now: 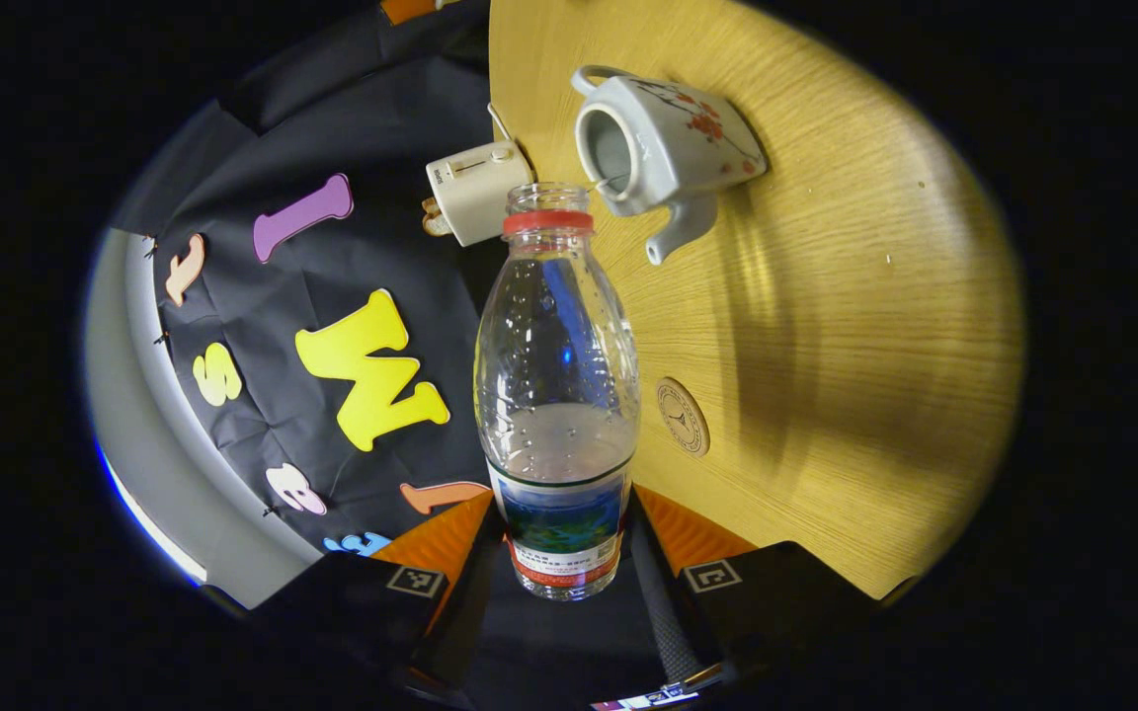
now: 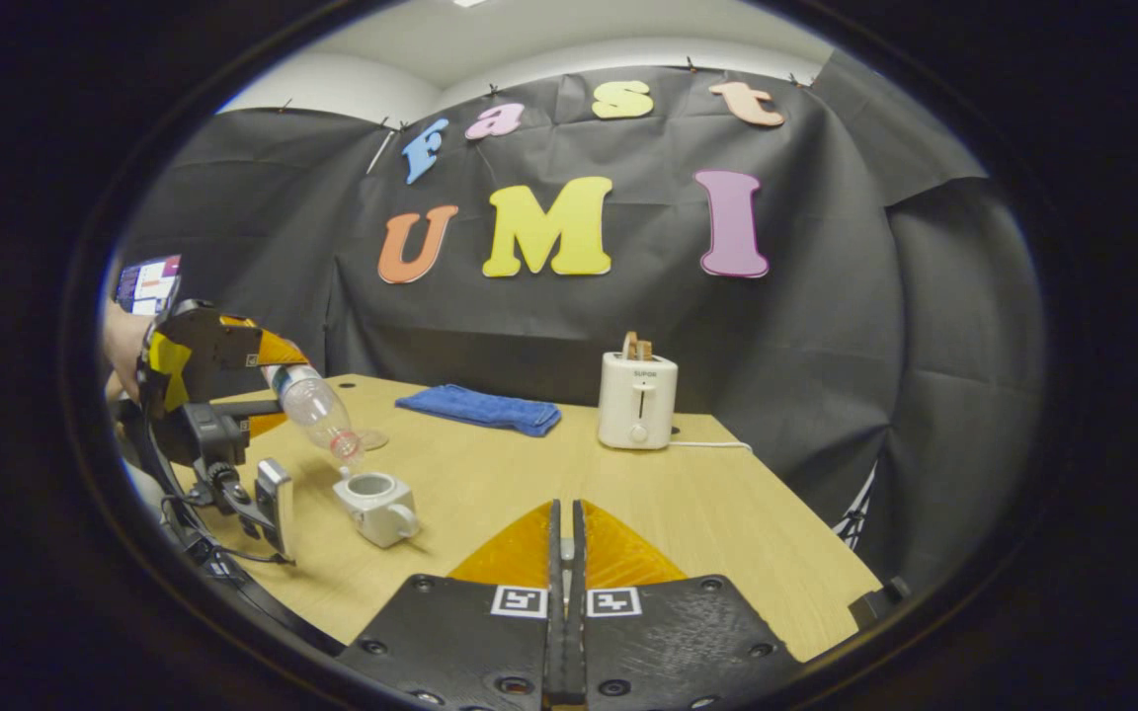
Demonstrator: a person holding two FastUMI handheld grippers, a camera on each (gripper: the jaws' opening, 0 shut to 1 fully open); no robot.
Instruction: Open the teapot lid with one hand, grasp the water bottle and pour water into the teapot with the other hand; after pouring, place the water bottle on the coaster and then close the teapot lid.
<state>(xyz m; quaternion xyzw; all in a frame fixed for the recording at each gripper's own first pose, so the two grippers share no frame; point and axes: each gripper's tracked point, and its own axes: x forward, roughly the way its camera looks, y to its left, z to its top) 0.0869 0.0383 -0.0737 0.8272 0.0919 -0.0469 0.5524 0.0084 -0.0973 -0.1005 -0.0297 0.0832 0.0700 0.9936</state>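
teapot point(image 2: 376, 506) on table point(image 2: 727, 513) | toaster point(image 2: 637, 400) behind | cloth point(image 2: 480, 408) left of toaster

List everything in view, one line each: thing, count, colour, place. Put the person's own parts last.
Table: one, light wood, holding everything below.
Teapot: one, white with red flowers, lid off, on the table under the bottle's mouth.
Water bottle: one, clear with a red neck ring, uncapped, tilted over the teapot.
Coaster: one, round, wood-toned, on the table.
Toaster: one, white, at the table's back.
Cloth: one, blue, folded, left of the toaster.
Left gripper: jaws clamped on the bottle's base.
Right gripper: jaws closed together, nothing visible between them.
Hand: one, behind the left gripper.
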